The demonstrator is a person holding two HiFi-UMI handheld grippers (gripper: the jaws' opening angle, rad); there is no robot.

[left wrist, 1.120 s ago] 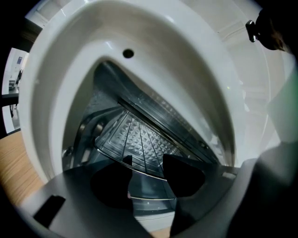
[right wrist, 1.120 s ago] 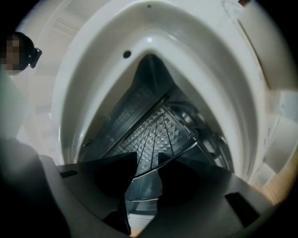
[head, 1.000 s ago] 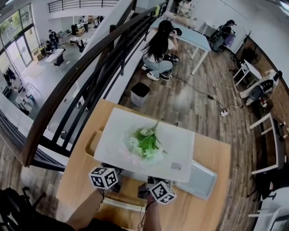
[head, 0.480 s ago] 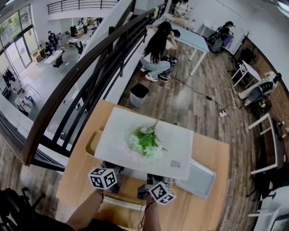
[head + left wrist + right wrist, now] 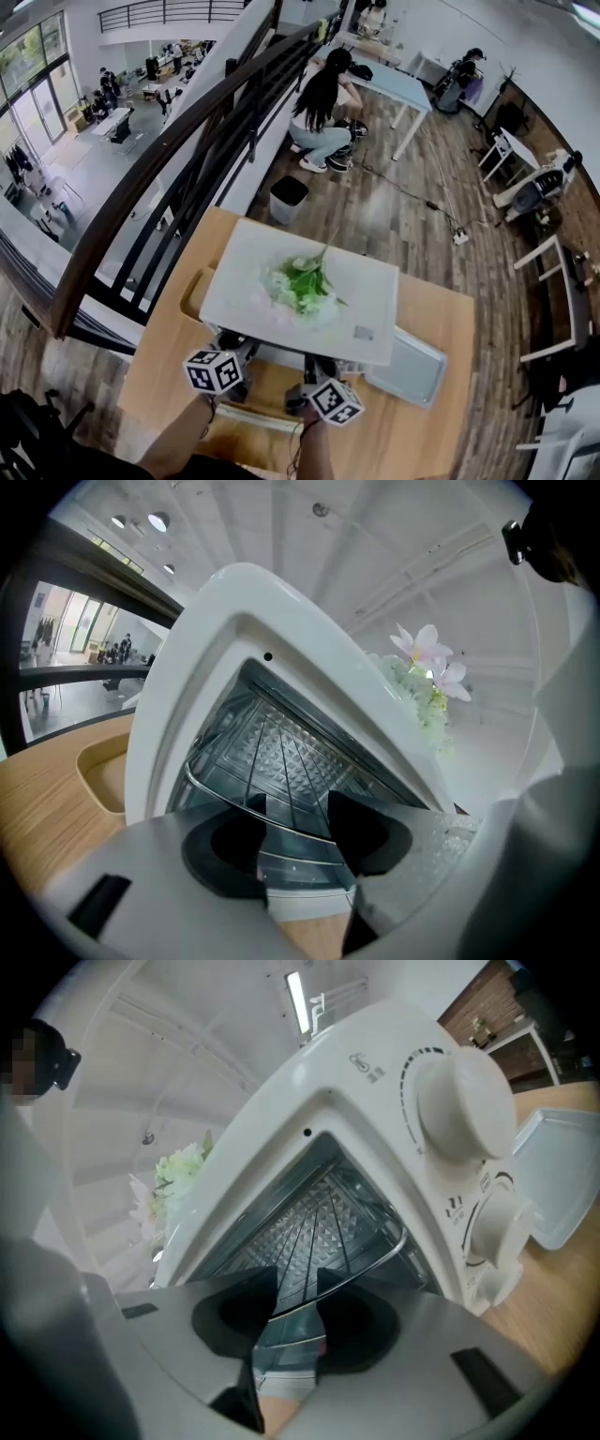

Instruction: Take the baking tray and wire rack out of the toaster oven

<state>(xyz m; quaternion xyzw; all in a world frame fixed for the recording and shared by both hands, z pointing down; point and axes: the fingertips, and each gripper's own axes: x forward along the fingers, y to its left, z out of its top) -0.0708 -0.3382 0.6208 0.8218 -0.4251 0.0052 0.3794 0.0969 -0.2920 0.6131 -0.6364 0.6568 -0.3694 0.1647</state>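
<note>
- My left gripper (image 5: 295, 810) is released, its jaws well apart. My right gripper (image 5: 298, 1283) is unclenched too, with a narrower gap. Neither pinches anything.
- The wire rack (image 5: 220, 794) sits inside the toaster oven (image 5: 234, 602), and its front wire crosses both gaps right at my jaw tips. I judge it light, stiff and slick, being bare chrome. That front wire is the place to take hold, one gripper toward each corner, drawn out level so it doesn't bind.
- Below the wire lies a glossy strip (image 5: 286, 1340). It is probably the lowered door's glass, though I can't be sure.
- Deeper in is a diamond-embossed surface (image 5: 281, 733), and I can't tell whether it is the oven's lining or a second tray. The oven's frame hides the rack's side edges.
- A pale tray (image 5: 417, 375) lies on the table (image 5: 450, 319) just right of the oven, part of it covered by the oven's top in the head view. I take it for the baking tray, already out, and it looks thin, rigid and light.
</note>
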